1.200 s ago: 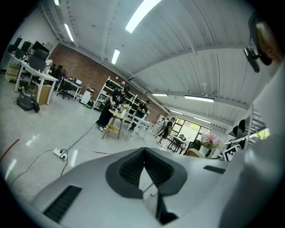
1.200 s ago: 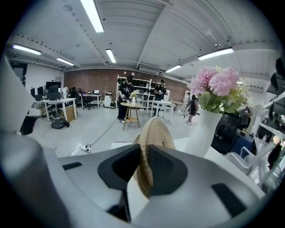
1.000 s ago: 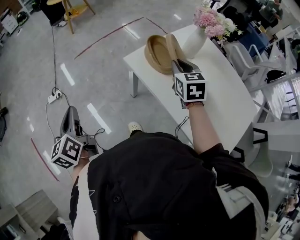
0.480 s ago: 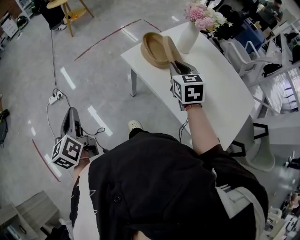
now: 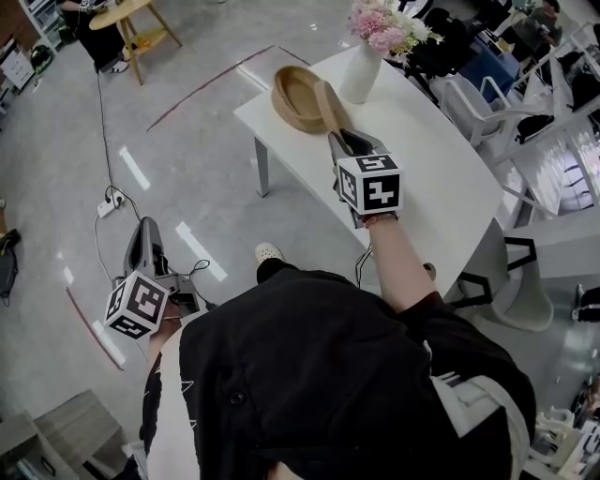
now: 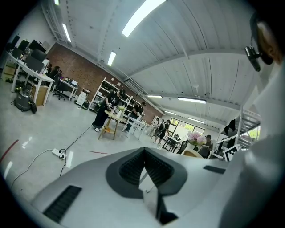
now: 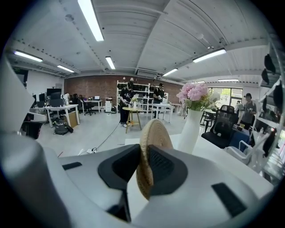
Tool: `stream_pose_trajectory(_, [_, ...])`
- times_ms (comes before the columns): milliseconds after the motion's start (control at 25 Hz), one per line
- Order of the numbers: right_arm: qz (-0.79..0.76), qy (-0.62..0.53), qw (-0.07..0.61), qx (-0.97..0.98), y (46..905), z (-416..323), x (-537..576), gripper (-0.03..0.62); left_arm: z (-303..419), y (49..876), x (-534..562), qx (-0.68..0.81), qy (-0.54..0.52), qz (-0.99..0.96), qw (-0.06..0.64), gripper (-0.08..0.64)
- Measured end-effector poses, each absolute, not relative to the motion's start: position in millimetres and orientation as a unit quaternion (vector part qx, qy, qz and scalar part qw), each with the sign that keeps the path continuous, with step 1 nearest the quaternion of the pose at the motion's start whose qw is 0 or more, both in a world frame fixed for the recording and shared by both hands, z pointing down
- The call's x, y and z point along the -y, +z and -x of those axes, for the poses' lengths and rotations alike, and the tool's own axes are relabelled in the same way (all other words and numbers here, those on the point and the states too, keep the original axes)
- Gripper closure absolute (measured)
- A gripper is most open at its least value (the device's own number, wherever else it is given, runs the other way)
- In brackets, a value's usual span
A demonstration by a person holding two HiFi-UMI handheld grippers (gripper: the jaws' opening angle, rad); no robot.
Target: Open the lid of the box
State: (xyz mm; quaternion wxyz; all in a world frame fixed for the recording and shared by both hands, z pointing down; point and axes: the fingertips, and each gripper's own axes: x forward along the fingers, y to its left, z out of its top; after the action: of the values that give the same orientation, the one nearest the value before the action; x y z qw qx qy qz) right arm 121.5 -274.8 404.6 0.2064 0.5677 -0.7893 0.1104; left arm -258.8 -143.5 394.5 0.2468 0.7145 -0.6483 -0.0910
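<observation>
Woven straw lid (image 7: 149, 147) pinched on edge between the fingers (image 7: 165, 168) of the right gripper (image 5: 342, 142), held upright at the 4 o'clock rim of the round woven box (image 5: 295, 94); cannot tell whether touching that rim or just clear of it. Box open-mouthed near the 11 o'clock corner of the white bench (image 5: 441, 169), with a white vase (image 5: 361, 73) of pink flowers (image 5: 380, 23) just beside it at 2 o'clock. Down at 8 o'clock of the head view, left gripper (image 5: 142, 246) hanging low over the floor (image 5: 187, 159), well apart from the bench, fingers pressed together on nothing. Looks like the late part of the opening step: lid off its seat, box interior showing. Calls next for carrying the lid clear and laying it flat on bare bench, away from the vase, before letting go. No brand, label or readable writing anywhere; only black-and-white square markers on each cube (image 5: 370, 185).
</observation>
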Motion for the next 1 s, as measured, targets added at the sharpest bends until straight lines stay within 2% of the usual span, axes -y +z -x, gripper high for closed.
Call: stream_pose_trajectory(1000, [-0.564, 0.153, 0.181, 0.791, 411, -104, 195, 0.52, 242, 394, 104, 0.609, -0.076, -0.749, 0.25, 0.551])
